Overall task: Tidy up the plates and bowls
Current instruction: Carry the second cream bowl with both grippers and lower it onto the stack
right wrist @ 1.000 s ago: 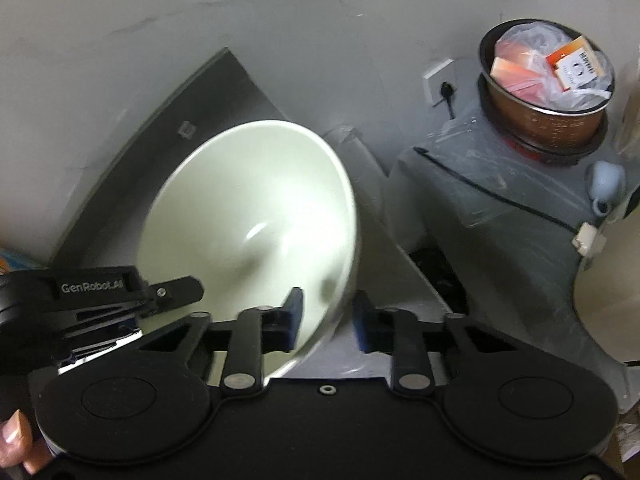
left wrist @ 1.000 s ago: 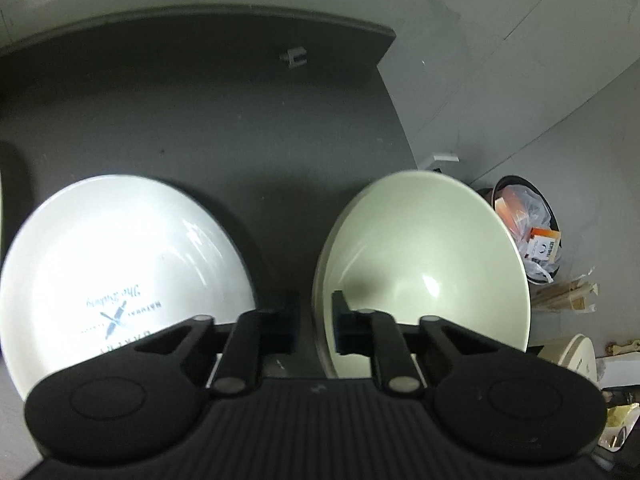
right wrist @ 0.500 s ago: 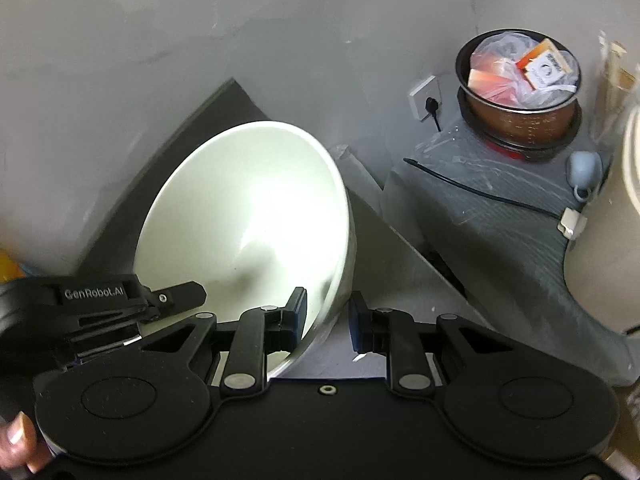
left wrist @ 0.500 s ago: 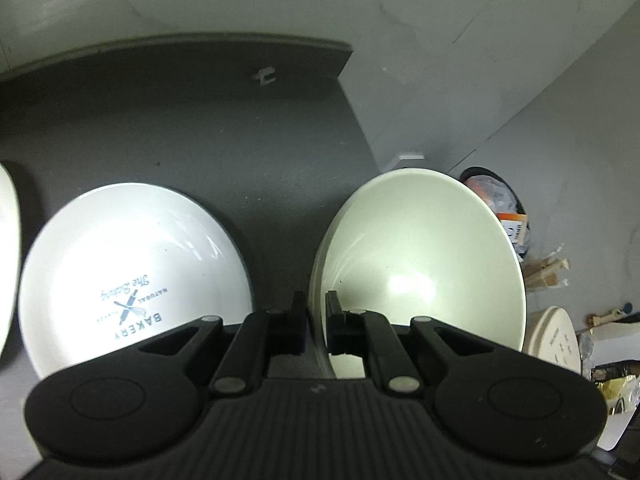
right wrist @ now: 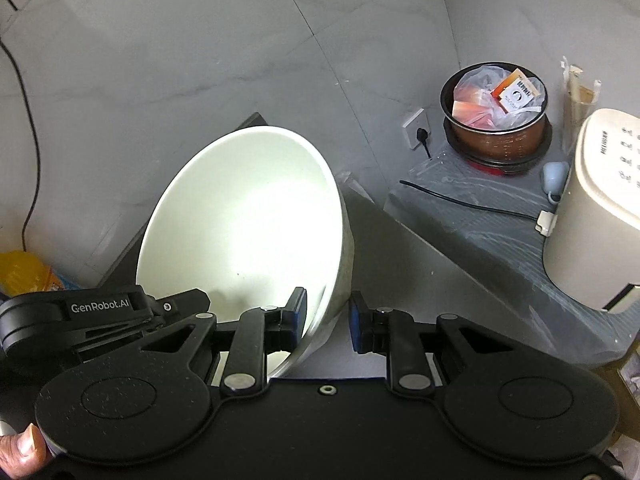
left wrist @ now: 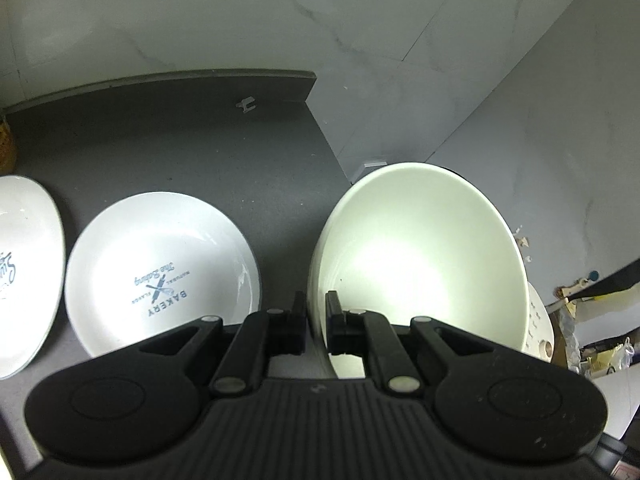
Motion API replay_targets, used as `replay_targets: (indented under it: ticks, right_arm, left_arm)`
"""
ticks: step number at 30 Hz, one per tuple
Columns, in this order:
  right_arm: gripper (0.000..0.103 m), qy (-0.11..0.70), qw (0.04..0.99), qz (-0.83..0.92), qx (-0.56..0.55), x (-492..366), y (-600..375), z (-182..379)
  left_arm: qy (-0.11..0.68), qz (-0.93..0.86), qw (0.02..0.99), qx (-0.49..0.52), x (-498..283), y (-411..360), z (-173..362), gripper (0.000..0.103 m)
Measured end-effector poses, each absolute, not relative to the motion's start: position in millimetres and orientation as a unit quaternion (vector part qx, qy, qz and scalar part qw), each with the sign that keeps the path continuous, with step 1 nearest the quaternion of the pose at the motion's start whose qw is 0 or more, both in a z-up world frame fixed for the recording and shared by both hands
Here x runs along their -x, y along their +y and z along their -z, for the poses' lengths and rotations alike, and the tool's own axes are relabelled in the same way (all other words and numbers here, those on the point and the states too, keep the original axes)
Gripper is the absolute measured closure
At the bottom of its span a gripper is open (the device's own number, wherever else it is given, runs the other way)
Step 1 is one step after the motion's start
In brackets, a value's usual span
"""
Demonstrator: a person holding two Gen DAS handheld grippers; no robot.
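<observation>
Currently left tool (left wrist: 316, 322) pinches the near rim of the pale green bowl (left wrist: 416, 256), jaws nearly closed on its wall. Right tool (right wrist: 326, 318) straddles the opposite rim, jaws apart, no contact evident. Bowl hangs tilted off the dark table (left wrist: 180, 148) edge. Risk: single thin rim grip, bowl may pivot, slip, or strike the "BAKERY" plate (left wrist: 160, 272).

L wrist cam sits close behind the left gripper (left wrist: 316, 320), facing fwd/down over dark counter (left wrist: 180, 148). R wrist cam likewise behind right gripper (right wrist: 326, 320). Both share the pale bowl (left wrist: 420, 256) (right wrist: 248, 232).
</observation>
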State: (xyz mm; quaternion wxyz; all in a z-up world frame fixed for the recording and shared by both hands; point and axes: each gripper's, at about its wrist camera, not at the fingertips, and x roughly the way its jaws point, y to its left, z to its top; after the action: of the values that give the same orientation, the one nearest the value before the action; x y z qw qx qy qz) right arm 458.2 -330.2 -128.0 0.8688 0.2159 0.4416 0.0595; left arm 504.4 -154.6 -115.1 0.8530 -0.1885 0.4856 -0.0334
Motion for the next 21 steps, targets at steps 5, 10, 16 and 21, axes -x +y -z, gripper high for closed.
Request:
replay_targets:
  ticks: [5,10,16,21]
  right_arm:
    - [0.081,0.435,0.874,-0.055,-0.211,-443,-324,118]
    - [0.081,0.431,0.877,-0.056,-0.205,-433,-315,110]
    - [0.081,0.429,0.879,-0.056,-0.200,-420,-301,100]
    - [0.081,0.429,0.880,-0.055,-0.195,-408,-288,97]
  left_arm:
    - [0.479,0.042,0.856,0.191,-492,-148,106,0.096]
    - [0.474,0.043,0.858,0.194,-478,-138,101,0.096]
    - [0.471,0.048,0.859,0.194,-466,-122,97,0.095]
    - [0.470,0.053,0.858,0.198,-454,-109,95,0.095]
